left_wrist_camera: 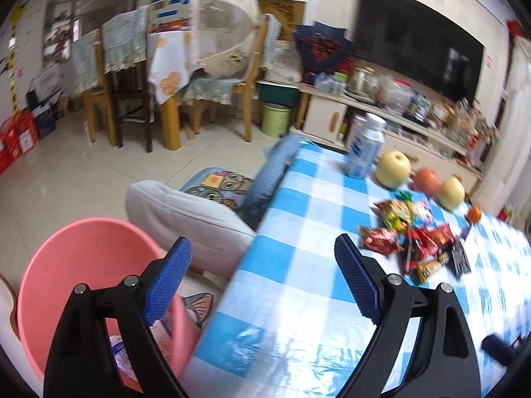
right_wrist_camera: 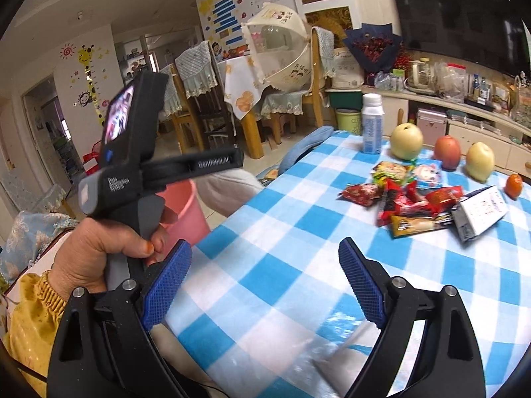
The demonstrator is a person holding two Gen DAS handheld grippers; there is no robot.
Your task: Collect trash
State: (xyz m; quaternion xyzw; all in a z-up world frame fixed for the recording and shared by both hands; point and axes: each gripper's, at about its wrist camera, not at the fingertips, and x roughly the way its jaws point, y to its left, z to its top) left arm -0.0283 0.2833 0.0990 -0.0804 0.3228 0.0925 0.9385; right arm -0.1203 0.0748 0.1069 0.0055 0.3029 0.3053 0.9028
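Observation:
A heap of snack wrappers [left_wrist_camera: 411, 242] [right_wrist_camera: 411, 199] lies on the blue-and-white checked tablecloth [left_wrist_camera: 308, 219] [right_wrist_camera: 275, 242], with a white carton [right_wrist_camera: 481, 214] at its right side. A pink bucket [left_wrist_camera: 83, 265] [right_wrist_camera: 186, 212] stands on the floor beside the table's left edge, with some clear plastic inside. My left gripper [left_wrist_camera: 262, 282] is open and empty, straddling the table edge between bucket and wrappers. My right gripper [right_wrist_camera: 265, 282] is open and empty over the cloth, short of the wrappers. A hand [right_wrist_camera: 99, 252] holds the left gripper's handle in the right wrist view.
A white-and-blue bottle [left_wrist_camera: 365, 146] [right_wrist_camera: 373, 126], two yellow pears [right_wrist_camera: 406, 141], a red apple [right_wrist_camera: 448, 152] and a small orange fruit [right_wrist_camera: 513, 184] stand beyond the wrappers. Cushions [left_wrist_camera: 186, 215] lie left of the table. Dining chairs, a green bin [left_wrist_camera: 277, 119] and a TV cabinet stand behind.

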